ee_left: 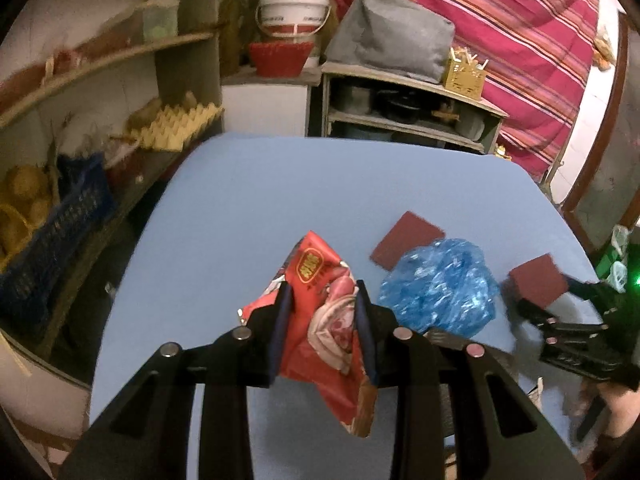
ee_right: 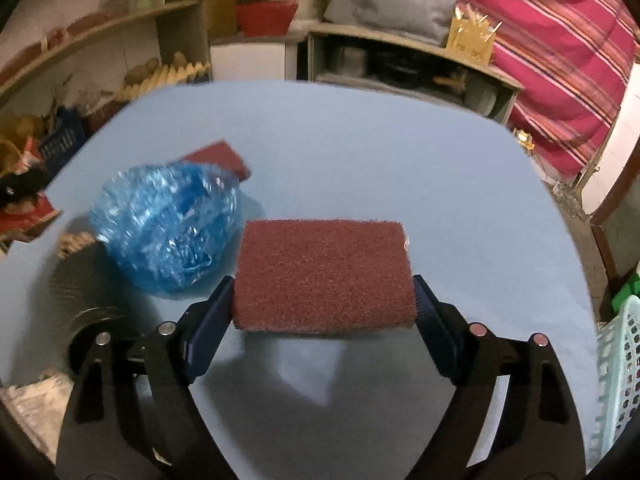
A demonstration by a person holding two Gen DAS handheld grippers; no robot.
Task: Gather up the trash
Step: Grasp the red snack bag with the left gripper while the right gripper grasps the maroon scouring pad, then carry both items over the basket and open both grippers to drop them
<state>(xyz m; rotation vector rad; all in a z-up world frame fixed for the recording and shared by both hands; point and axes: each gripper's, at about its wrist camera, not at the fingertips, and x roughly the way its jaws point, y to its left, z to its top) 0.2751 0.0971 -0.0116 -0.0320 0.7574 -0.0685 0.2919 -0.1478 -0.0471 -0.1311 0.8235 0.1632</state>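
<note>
The left gripper (ee_left: 322, 300) has its jaws clenched on a crumpled red wrapper (ee_left: 320, 320), which hangs between the blue pads above the blue counter (ee_left: 248, 208). Just right of it on the counter lies a crumpled blue plastic bag (ee_left: 438, 284), with a flat maroon scouring pad (ee_left: 406, 240) beside it at the far side, the bag covering one of its corners. The right gripper (ee_right: 324, 304) has its jaws wide apart on either side of a second maroon scouring pad (ee_right: 324, 272), both blue pads touching its short edges; it appears lifted, casting a shadow on the counter beneath. A pale green basket (ee_right: 620, 368) stands at the counter's right edge.
</note>
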